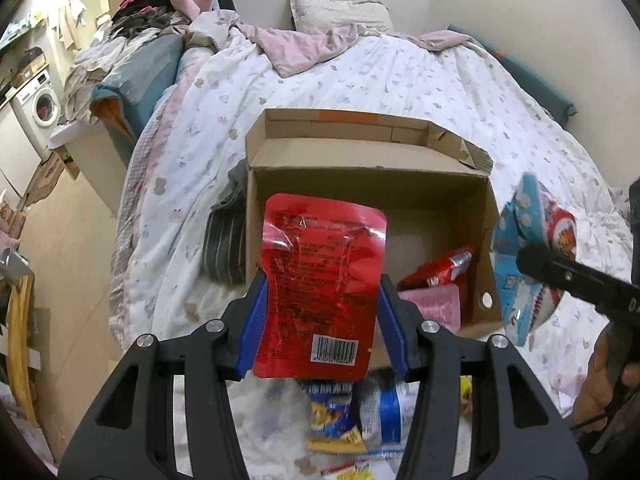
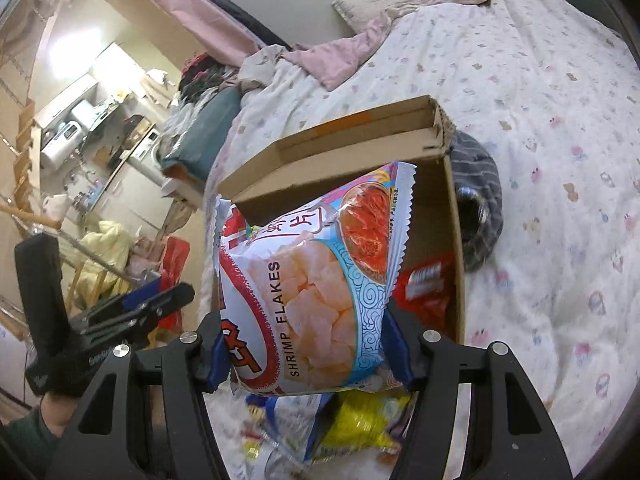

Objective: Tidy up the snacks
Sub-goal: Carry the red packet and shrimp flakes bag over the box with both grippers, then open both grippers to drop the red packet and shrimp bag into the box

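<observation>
Left tongs (image 1: 320, 320) clamped on glossy red pouch (image 1: 322, 288), right tongs (image 2: 310, 356) on crinkly shrimp-flakes bag (image 2: 308, 292), over corrugated cardboard box (image 1: 360, 168).

Red pouch (image 1: 320, 288) hiding near wall and part of floor of cardboard box (image 1: 360, 184); print on pouch too small to read. Shrimp flakes bag (image 2: 316, 292) covering most of box interior in right wrist view. Loose packets (image 1: 348, 420) below fingers (image 1: 252, 320) blurred, cut by lower edge, brands unreadable. Striped cloth (image 1: 224, 240) partly behind box. Right gripper (image 1: 576, 280) cut off at frame edge.
</observation>
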The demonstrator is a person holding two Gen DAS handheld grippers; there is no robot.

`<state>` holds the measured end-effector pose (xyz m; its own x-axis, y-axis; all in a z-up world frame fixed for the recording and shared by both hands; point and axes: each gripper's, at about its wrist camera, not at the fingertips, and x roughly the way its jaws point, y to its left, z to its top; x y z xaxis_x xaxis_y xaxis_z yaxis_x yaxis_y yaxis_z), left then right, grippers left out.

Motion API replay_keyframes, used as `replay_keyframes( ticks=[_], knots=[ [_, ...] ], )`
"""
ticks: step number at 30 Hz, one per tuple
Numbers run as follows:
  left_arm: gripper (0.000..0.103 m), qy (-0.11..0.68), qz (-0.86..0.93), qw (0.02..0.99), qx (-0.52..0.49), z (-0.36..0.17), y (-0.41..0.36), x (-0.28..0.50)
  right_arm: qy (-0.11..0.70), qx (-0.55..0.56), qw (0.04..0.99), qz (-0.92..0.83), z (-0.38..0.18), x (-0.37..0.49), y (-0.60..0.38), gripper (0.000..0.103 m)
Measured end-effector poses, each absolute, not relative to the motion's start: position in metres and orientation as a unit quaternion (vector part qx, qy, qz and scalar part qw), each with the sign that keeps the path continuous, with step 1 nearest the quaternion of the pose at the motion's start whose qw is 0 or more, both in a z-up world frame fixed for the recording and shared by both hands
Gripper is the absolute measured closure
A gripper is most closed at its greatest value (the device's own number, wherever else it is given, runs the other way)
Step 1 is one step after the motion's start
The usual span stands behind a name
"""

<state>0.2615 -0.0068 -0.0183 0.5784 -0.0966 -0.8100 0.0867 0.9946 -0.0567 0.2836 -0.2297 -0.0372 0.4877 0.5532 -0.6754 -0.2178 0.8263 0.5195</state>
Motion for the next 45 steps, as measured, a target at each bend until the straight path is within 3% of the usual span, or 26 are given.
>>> replay_keyframes(
  ticks=[10,34,45],
  knots=[
    [0.055,0.457,-0.049,0.888,-0.017,-0.048,-0.008,0.279,0.479,0.187,0.83,0.216,-0.071,0.312,-0.223,0.039],
    [0.051,0.487,-0.066,0.871,-0.017,-0.075,-0.02,0.29,0.482,0.188,0.836,0.183,-0.077,0.319,-0.237,0.036],
    [0.041,0.498,-0.061,0.865,-0.021,-0.073,-0.017,0.291,0.49,0.188,0.83,0.188,-0.078,0.325,-0.235,0.033]
  ],
)
